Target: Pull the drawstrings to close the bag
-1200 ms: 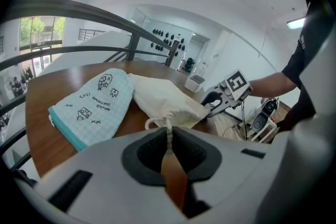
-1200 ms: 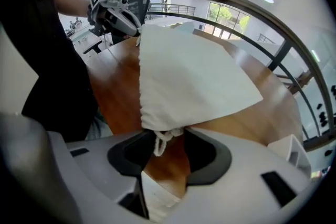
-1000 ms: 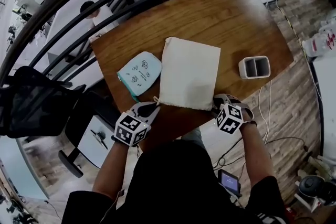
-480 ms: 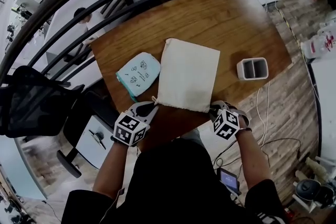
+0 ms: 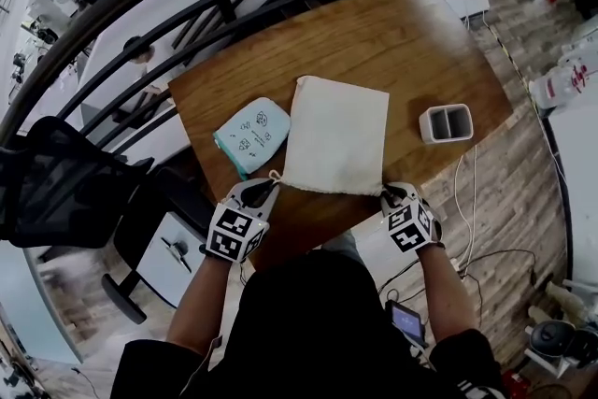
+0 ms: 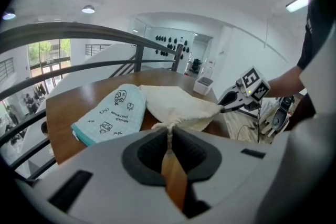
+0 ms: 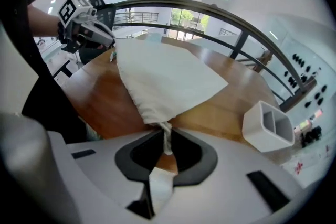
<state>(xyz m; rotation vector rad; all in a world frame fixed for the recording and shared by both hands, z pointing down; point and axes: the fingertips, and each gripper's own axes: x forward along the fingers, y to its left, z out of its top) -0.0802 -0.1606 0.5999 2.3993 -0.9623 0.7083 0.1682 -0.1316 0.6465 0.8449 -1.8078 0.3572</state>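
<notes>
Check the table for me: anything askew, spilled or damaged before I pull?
Nothing stands out. The bag lies flat; the left claw is shut on one drawstring, and the right claw has just been closing its jaws on the other. The pouch and white holder sit either side.

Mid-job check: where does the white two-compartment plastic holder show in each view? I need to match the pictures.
Head view: the white two-compartment plastic holder is right of centre, to the right of the cream cloth drawstring bag.
Left gripper view: the holder is small, above centre, beyond the bag.
Right gripper view: the holder is large, at lower right, right of the bag.
Shared landmark: the bag, which shows in all three views.
</notes>
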